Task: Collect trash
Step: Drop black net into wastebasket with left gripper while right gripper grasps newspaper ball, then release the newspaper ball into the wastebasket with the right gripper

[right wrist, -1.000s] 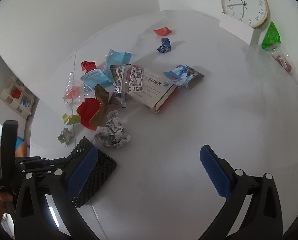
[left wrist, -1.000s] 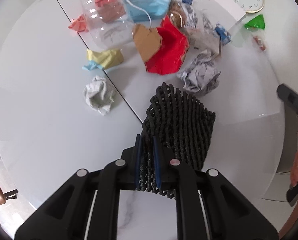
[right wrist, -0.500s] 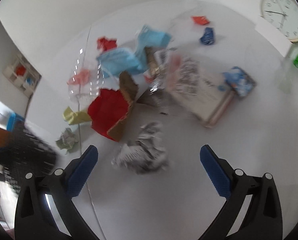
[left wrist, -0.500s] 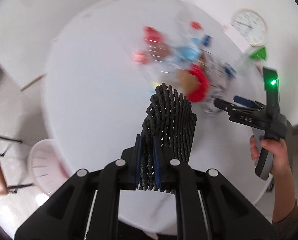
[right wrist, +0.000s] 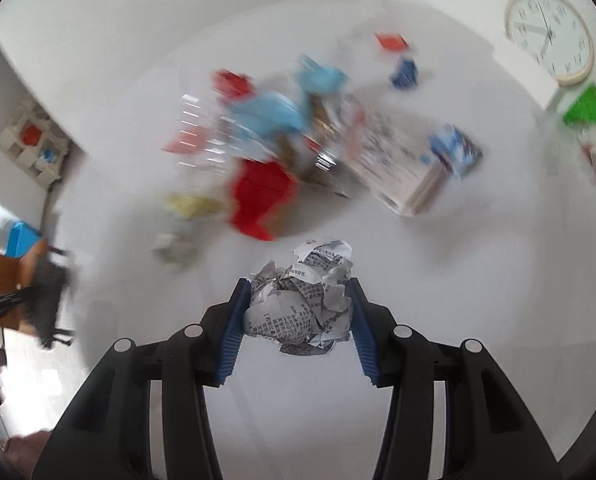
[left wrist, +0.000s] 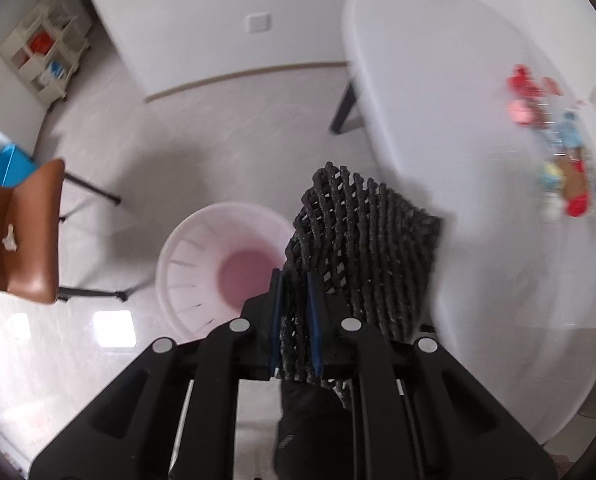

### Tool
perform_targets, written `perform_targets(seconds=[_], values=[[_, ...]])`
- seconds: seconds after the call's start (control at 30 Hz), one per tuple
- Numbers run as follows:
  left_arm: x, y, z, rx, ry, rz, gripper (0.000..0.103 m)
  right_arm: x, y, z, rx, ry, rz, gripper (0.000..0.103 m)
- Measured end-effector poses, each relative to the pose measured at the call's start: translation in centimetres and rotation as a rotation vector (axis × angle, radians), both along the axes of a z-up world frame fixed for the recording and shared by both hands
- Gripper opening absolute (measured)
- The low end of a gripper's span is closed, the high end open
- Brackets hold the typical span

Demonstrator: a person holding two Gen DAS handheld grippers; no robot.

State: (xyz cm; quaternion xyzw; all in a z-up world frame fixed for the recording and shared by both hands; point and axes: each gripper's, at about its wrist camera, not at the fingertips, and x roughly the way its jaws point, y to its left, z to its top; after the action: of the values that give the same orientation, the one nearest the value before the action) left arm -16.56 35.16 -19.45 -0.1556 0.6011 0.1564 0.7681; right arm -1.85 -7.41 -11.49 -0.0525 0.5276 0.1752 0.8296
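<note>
Black foam netting (left wrist: 362, 256), a ribbed mesh sleeve, is pinched between the blue-padded fingers of the left gripper (left wrist: 295, 312); jaws nearly together, clamped on its lower edge, the rest fanning up and to the right. Directly beyond and below the jaws: a round white plastic bin with a pinkish floor (left wrist: 217, 264), standing on pale tiled flooring; the netting overlaps its right rim in the left wrist view. Left of the bin, a brown wooden chair (left wrist: 25, 236) on thin black legs. Right of the netting, the edge of the white round table (left wrist: 458, 120), with a blurred scatter of red, blue and yellow litter far out on it. Far left background: a cream shelf unit (left wrist: 43, 44). Right gripper (right wrist: 300, 312): jaws partly closed, both blue pads pressed against a crumpled ball of printed newspaper (right wrist: 302, 300), held between them over the white tabletop. Beyond it, motion-blurred: a red crumpled sheet (right wrist: 261, 196), a light blue face mask (right wrist: 273, 114), a yellow paper wad (right wrist: 191, 204), a flat printed carton (right wrist: 394, 164), a small dark blue wrapper (right wrist: 406, 72), an orange-red scrap (right wrist: 392, 42). Far right: a round white wall clock (right wrist: 548, 34) leaning upright and a green bag (right wrist: 584, 108) just beside it.
</note>
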Motion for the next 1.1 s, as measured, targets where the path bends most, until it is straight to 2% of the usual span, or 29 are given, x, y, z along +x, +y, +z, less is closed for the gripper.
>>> perform_targets(seconds=[0.13, 0.2, 0.27, 0.33, 0.47, 0.57, 0.63, 0.67, 0.73, 0.8, 0.83, 0.87, 0.97, 1.1], values=[[-0.8, 4.1, -4.3, -0.015, 0.058, 0.065, 0.013, -2.6, 5.8, 4.3, 0.062, -0.025, 0.112, 0.050], [-1.1, 5.6, -5.9, -0.018, 0.084, 0.086, 0.014, -3.7, 9.6, 5.4, 0.103, -0.027, 0.189, 0.051], [-1.3, 6.9, -7.4, -0.035, 0.098, 0.110, 0.020, -4.0, 13.3, 5.7, 0.130, -0.022, 0.263, 0.052], [-1.7, 7.8, -8.1, -0.049, 0.095, 0.130, 0.041, -4.8, 17.7, 5.4, 0.144, -0.001, 0.352, 0.052], [-2.3, 8.8, -8.6, -0.030, 0.078, 0.141, 0.059, -6.4, 25.1, 3.4, 0.169, 0.052, 0.514, 0.052], [-3.3, 9.7, -7.8, -0.039, 0.055, 0.178, 0.068, -7.7, 30.7, 1.0, 0.154, 0.090, 0.629, 0.052], [-4.3, 10.5, -7.0, -0.037, 0.035, 0.217, 0.078, -8.1, 32.8, -0.7, 0.141, 0.113, 0.684, 0.054], [-4.8, 11.0, -6.5, -0.030, 0.020, 0.240, 0.080, -8.5, 34.2, -1.4, 0.135, 0.125, 0.714, 0.054], [-6.1, 11.6, -4.9, -0.001, -0.005, 0.286, 0.087, -9.2, 36.5, -3.2, 0.120, 0.154, 0.768, 0.062], [-6.9, 12.1, -3.5, 0.022, -0.029, 0.316, 0.090, -9.8, 38.0, -4.6, 0.105, 0.174, 0.808, 0.081], [-7.3, 12.4, -2.6, 0.041, -0.042, 0.336, 0.091, -10.2, 38.8, -5.4, 0.097, 0.180, 0.827, 0.084], [-7.5, 12.4, -2.0, 0.055, -0.051, 0.346, 0.091, -10.5, 39.1, -5.8, 0.090, 0.181, 0.836, 0.089], [-7.4, 12.2, 0.2, 0.090, -0.083, 0.346, 0.091, -10.2, 38.4, -5.8, 0.093, 0.185, 0.803, 0.090], [-5.5, 10.4, 3.2, 0.117, -0.142, 0.283, 0.092, -8.4, 33.8, -2.8, 0.173, 0.142, 0.677, 0.096]])
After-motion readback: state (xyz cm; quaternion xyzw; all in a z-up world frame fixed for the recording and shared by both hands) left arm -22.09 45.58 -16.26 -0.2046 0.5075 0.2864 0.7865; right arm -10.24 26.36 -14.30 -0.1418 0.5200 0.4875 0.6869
